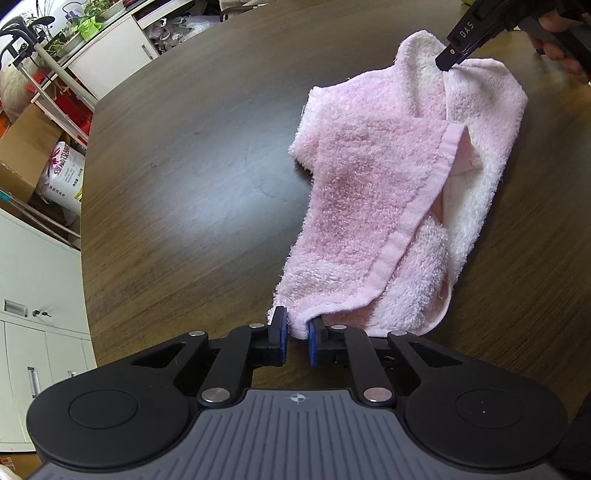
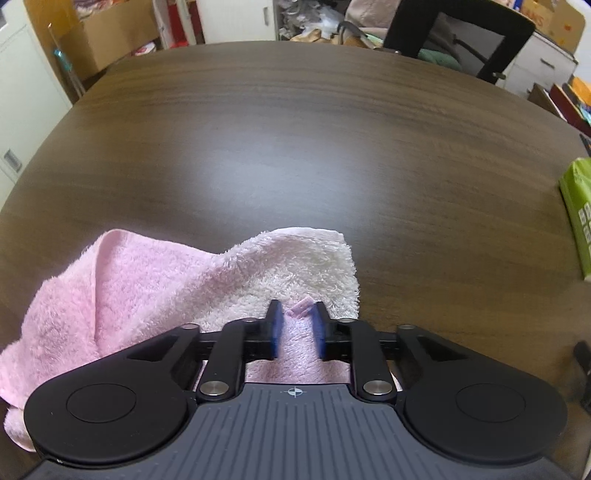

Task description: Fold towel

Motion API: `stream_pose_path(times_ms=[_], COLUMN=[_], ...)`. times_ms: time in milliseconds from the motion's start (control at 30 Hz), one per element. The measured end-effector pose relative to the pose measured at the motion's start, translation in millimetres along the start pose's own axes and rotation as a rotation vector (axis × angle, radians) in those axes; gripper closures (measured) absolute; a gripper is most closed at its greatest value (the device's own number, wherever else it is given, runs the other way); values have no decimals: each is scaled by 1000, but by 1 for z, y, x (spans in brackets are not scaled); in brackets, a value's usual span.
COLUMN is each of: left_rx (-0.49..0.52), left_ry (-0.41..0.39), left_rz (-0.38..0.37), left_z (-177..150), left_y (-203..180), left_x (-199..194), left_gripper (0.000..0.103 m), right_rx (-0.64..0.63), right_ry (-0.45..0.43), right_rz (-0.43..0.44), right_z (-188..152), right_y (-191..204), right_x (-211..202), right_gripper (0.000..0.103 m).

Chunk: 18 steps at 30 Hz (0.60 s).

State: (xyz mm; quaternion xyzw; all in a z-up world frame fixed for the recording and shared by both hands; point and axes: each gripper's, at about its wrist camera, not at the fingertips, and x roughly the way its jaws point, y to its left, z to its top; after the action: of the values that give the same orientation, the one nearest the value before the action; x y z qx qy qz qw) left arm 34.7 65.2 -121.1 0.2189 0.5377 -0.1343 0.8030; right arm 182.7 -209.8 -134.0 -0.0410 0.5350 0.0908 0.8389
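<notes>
Pinching opposite towel (image 1: 373,192) corners, left tool (image 1: 297,325) and right tool (image 2: 297,314); bare table (image 2: 295,147) beyond.

Background clutter, nothing fancy

Green packet (image 2: 578,218) at the table's (image 2: 295,147) right edge; cardboard box (image 1: 26,155) and black chair (image 2: 461,37) beyond it.

Counter (image 2: 295,147) bare ahead of and left of the towel (image 1: 388,192): free passage there. Green packet (image 2: 578,218) sits at the counter's right edge. Chair (image 2: 461,33) and boxes (image 2: 107,40) crowd the far rim.
</notes>
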Motion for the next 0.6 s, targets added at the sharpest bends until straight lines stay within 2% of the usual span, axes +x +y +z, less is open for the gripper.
stream_pose_path(times_ms=[33, 267, 467, 600], left_rx=[3, -30, -188, -195], left_ry=[-1, -25, -58, -77], left_rz=[-1, -39, -93, -85], left_z=[0, 3, 6, 7], left_y=[0, 7, 36, 40], left_x=[-1, -17, -40, -45], left_gripper=[96, 98, 98, 98], right_rx=[13, 83, 110, 15], right_ry=[-5, -83, -128, -122], right_rz=[7, 60, 51, 7], right_z=[-1, -13, -20, -19], right_y=[-2, -22, -42, -32], right_x=[-2, -41, -77, -74], right_gripper=[102, 102, 102, 99])
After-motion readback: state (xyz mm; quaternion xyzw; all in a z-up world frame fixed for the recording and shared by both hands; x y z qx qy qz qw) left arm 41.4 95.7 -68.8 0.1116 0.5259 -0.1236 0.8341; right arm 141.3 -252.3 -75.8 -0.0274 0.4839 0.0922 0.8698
